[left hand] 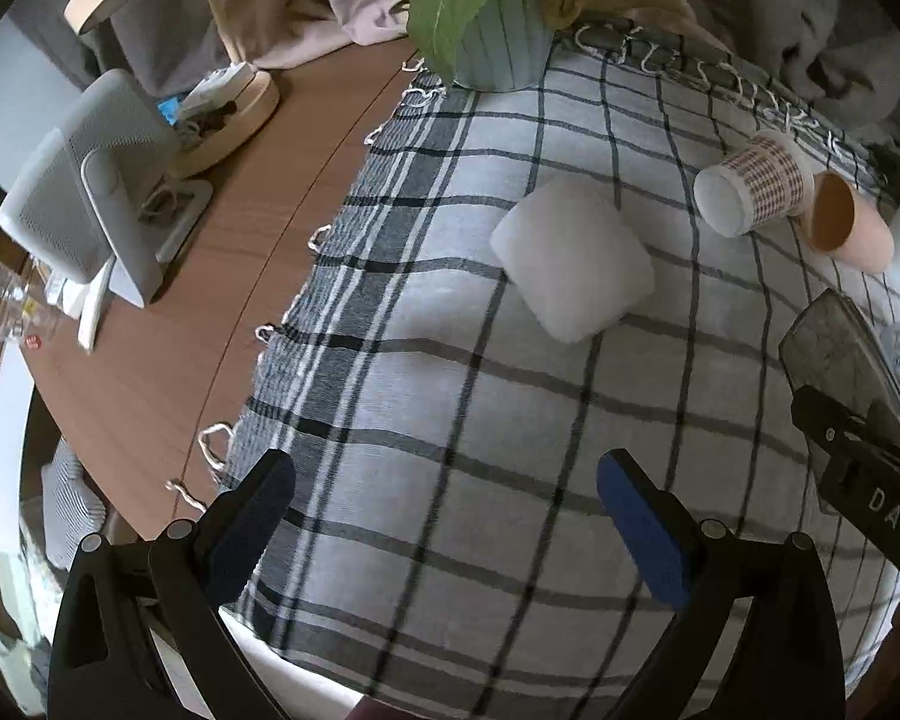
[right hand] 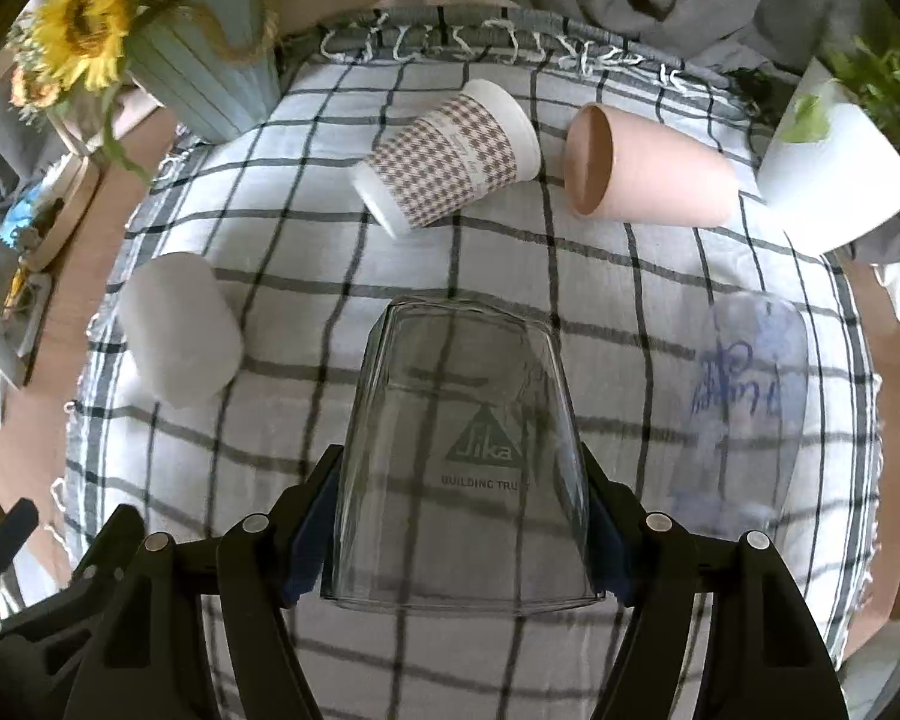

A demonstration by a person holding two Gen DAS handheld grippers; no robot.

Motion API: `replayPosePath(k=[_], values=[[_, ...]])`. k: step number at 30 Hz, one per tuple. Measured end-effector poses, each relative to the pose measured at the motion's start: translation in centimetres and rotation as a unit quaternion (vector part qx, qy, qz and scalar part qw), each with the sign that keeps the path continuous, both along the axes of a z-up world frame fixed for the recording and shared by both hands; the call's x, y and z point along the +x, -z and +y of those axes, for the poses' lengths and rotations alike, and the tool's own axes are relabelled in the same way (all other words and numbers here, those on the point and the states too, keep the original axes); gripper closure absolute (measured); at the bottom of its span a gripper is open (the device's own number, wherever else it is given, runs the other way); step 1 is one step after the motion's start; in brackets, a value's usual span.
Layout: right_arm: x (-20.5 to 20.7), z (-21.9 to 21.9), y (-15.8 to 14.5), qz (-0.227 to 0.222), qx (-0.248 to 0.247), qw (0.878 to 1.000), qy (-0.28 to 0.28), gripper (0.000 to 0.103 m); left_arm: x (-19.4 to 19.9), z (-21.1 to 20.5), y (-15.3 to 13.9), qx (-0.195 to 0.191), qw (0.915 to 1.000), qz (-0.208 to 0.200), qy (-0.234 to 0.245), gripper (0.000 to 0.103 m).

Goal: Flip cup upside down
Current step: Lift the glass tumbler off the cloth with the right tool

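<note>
My right gripper (right hand: 459, 531) is shut on a clear glass cup (right hand: 459, 456) with a Sika logo, held above the checked cloth (right hand: 306, 276); its base points away from me and its rim is toward the camera. The same glass shows at the right edge of the left wrist view (left hand: 840, 354). My left gripper (left hand: 444, 516) is open and empty over the cloth. A white cup (right hand: 177, 330) (left hand: 573, 255), a houndstooth paper cup (right hand: 450, 159) (left hand: 753, 183) and a pink cup (right hand: 648, 165) (left hand: 849, 222) lie on their sides.
A clear cup with blue writing (right hand: 744, 402) stands on the cloth to the right. A blue vase with sunflowers (left hand: 498, 30) (right hand: 204, 72) stands at the back, a white plant pot (right hand: 834, 174) at the right. A grey speaker (left hand: 90, 192) and wooden tray (left hand: 234, 114) sit on the wooden table.
</note>
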State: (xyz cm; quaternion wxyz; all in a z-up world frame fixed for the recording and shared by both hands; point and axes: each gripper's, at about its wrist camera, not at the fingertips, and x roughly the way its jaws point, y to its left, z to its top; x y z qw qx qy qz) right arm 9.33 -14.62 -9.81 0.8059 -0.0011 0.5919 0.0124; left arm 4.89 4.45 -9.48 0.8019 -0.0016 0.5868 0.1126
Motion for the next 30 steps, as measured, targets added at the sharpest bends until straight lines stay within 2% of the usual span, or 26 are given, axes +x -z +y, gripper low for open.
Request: replayPosePath(k=[5, 12, 24, 30], values=[[-1.4, 1.7, 0.1, 0.001, -0.006, 1.000, 0.012, 0.032, -0.4, 1.5, 0.5, -0.001, 0.9998, 0.009, 0.018, 0.000], [-3.1, 3.5, 2.1, 0.018, -0.018, 0.999, 0.027, 0.032, -0.8, 2.5, 1.8, 0.006, 0.9989, 0.027, 0.037, 0.000], [-5.2, 4.6, 3.8, 0.046, -0.024, 0.998, 0.023, 0.032, -2.0, 3.6, 3.5, 0.000, 0.9985, 0.053, 0.017, 0.000], [-5.7, 4.9, 5.1, 0.081, -0.005, 0.997, 0.015, 0.033, -2.2, 3.8, 3.3, 0.003, 0.9987, 0.050, 0.007, 0.000]])
